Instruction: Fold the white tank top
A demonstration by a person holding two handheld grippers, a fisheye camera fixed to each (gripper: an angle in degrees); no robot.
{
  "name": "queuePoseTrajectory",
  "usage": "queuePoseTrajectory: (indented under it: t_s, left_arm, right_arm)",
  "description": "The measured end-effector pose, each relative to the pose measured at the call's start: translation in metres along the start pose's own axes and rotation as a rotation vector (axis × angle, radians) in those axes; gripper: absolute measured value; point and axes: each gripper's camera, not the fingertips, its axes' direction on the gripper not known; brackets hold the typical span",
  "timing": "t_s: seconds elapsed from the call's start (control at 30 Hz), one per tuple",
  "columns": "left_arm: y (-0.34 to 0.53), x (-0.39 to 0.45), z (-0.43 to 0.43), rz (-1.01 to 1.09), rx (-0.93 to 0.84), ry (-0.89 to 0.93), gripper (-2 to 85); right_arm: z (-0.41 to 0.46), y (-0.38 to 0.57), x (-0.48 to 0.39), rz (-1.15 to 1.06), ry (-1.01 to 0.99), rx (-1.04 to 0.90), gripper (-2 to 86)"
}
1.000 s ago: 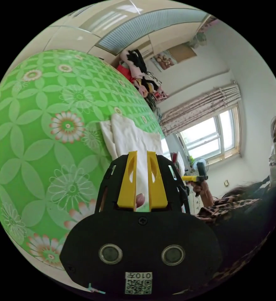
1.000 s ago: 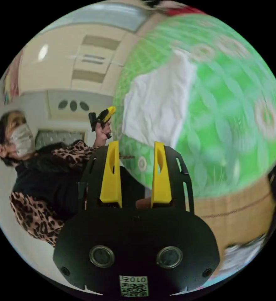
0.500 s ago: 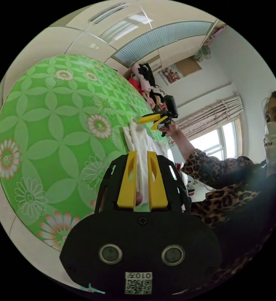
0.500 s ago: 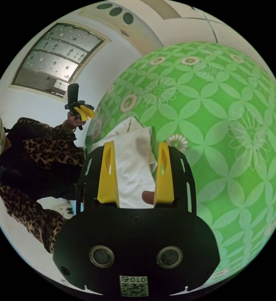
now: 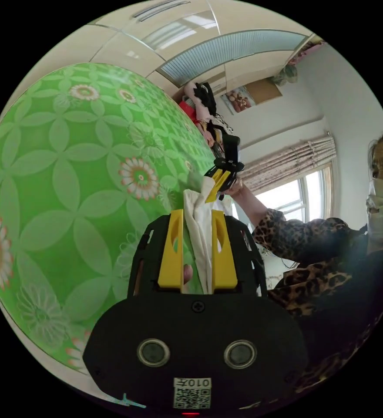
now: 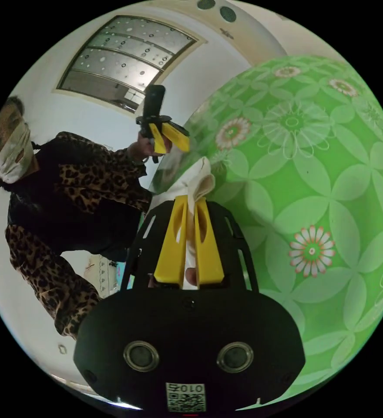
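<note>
The white tank top [image 5: 202,244] lies bunched on a green flowered sheet [image 5: 69,174], and I see it almost edge-on. My left gripper [image 5: 197,213] is open, its yellow jaws standing apart on either side of the cloth's near end. In the right gripper view the tank top [image 6: 196,178] rises as a narrow fold from between the jaws of my right gripper [image 6: 190,199], which is shut on it. The left gripper [image 6: 172,146] hangs just beyond the fold's tip with its jaws spread. The right gripper [image 5: 215,185] pinches the far end in the left gripper view.
A person in a leopard-print top [image 5: 304,244] and a face mask holds both grippers. Several clothes are piled [image 5: 202,104] at the sheet's far end. A curtained window [image 5: 296,196] is behind. The green sheet [image 6: 309,183] spreads to the right.
My right gripper, open around the tank top half a second ago, has shut on it. The left gripper has moved in close to the cloth and spread its jaws wider.
</note>
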Motion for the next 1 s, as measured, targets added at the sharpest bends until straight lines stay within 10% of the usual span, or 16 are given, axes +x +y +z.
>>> queuePoseTrajectory:
  t_s: [0.33,1.0]
  left_arm:
    - [-0.1,-0.006,0.054,0.184,-0.291,0.35,19.6]
    - [-0.19,0.051,0.092,0.294,-0.48,0.259,6.4]
  right_arm:
    - [0.008,0.009,-0.052,-0.011,0.108,0.019,4.5]
    - [0.078,0.089,-0.046,0.269,0.177,0.37,4.3]
